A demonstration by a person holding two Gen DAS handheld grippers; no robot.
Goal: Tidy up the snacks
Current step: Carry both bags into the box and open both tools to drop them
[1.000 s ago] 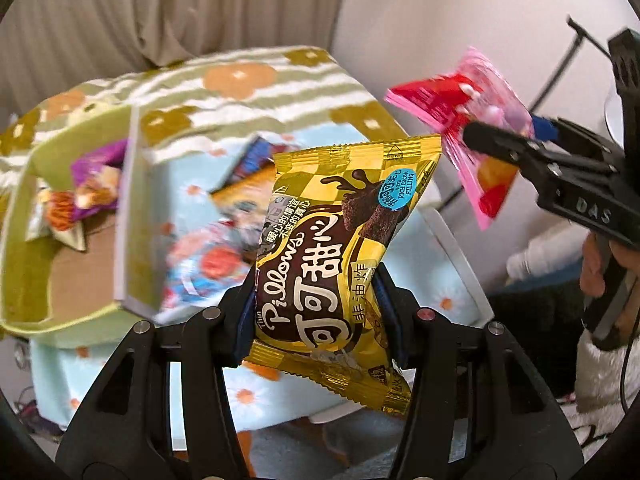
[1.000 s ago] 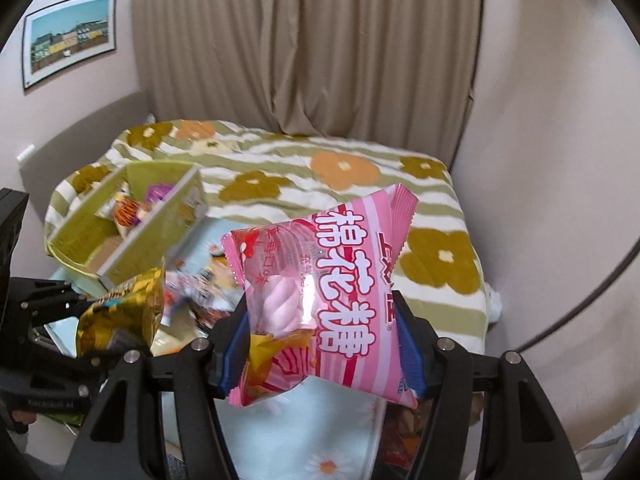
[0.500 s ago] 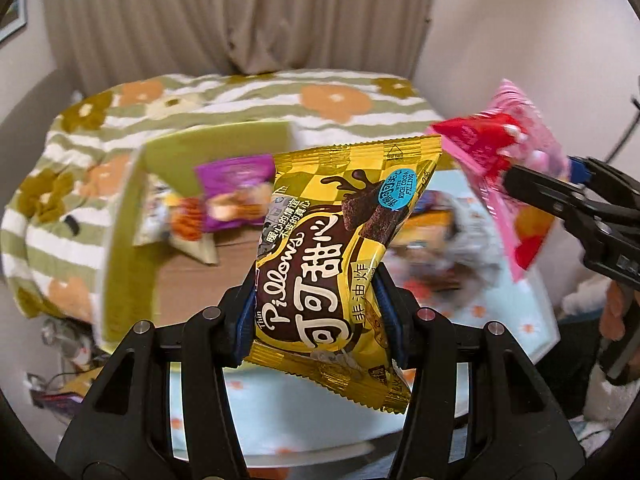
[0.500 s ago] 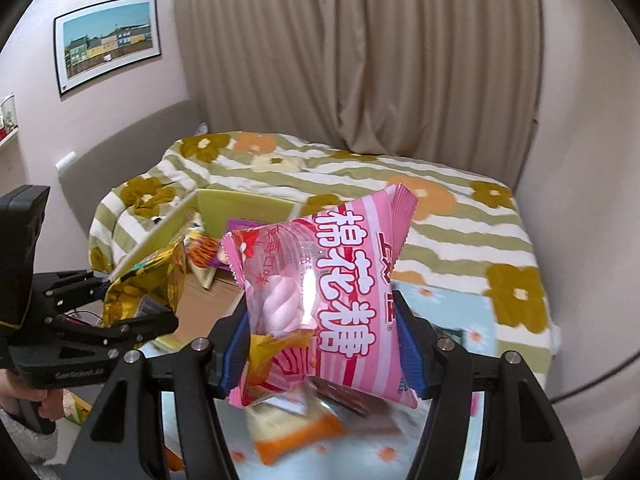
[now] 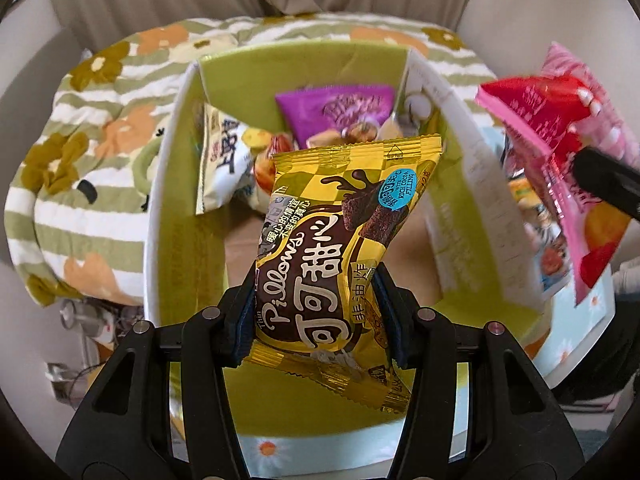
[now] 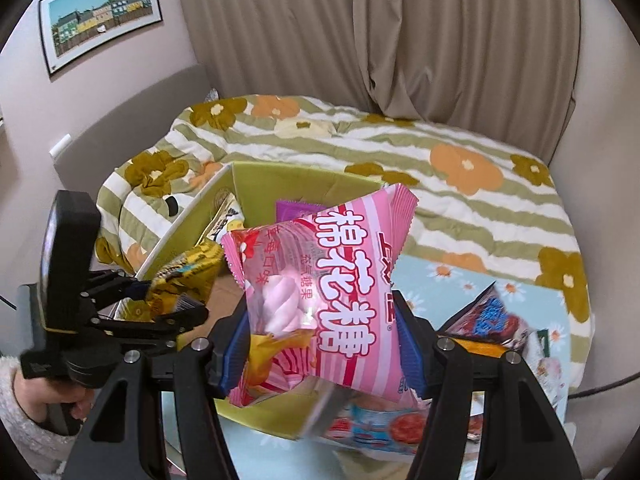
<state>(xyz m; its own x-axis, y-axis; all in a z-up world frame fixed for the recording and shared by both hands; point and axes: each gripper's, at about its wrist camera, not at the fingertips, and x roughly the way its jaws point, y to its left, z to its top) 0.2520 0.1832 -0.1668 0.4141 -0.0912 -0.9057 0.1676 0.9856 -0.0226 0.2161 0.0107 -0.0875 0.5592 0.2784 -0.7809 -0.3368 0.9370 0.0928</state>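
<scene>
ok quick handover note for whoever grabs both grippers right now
Left gripper: shut on the yellow chocolate pillow-snack packet, held above the green cardboard box.
Right gripper: shut on the pink marshmallow bag, over the box's near right edge.
Done: a purple packet and a white packet lie in the box.
Left: drop both held packets in, then collect the loose snacks on the light blue daisy cloth.
</scene>
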